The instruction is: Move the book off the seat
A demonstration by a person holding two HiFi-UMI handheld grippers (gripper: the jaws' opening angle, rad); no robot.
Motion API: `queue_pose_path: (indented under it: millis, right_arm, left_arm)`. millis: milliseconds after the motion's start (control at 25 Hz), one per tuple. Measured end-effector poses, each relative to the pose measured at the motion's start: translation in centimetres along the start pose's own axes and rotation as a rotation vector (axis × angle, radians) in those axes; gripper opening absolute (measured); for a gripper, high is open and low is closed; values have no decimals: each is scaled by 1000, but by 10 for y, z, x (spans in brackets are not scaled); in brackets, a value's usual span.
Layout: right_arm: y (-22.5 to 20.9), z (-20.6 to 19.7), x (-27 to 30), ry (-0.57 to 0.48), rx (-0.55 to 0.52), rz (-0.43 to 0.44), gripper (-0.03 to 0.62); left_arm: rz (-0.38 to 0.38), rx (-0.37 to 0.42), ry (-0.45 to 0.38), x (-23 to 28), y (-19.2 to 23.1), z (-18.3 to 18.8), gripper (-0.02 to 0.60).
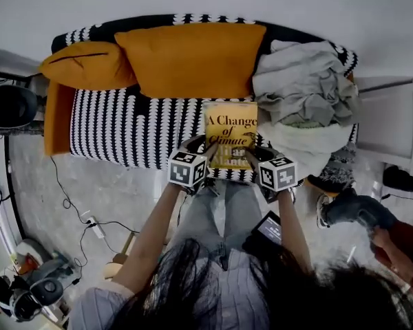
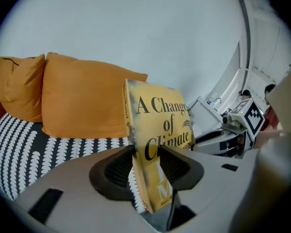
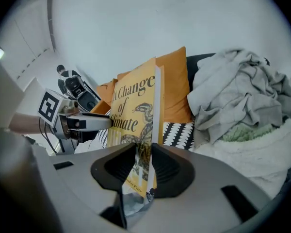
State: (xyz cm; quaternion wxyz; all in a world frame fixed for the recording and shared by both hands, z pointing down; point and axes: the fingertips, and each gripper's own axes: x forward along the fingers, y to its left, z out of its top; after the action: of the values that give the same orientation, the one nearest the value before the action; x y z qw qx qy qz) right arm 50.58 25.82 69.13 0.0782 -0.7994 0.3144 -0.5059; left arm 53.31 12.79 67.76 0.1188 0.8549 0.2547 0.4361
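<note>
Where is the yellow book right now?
In the head view's middle, the yellow book is held by the left gripper and right gripper, over the sofa seat, beside grey clothes.

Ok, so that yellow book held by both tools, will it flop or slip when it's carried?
Probably stays stiff: the book stands flat and unbent between the left tool and right tool. It looks thin, so likely light. Its smooth cover might slip, since each tool pinches only its bottom edge.
</note>
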Motion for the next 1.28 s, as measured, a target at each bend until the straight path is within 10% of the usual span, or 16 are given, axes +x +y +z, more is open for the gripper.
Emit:
queue_pose_path:
  millis: [680,1280]
  right_arm:
    - [79,36,-82,-156,-119,-106,115]
    - [148,53,-78,-124,-253,-36,115]
  left_arm:
    - [-33,122,-172,-103,-39,47,184]
    - [75,49,-261,-178,-14,40,185]
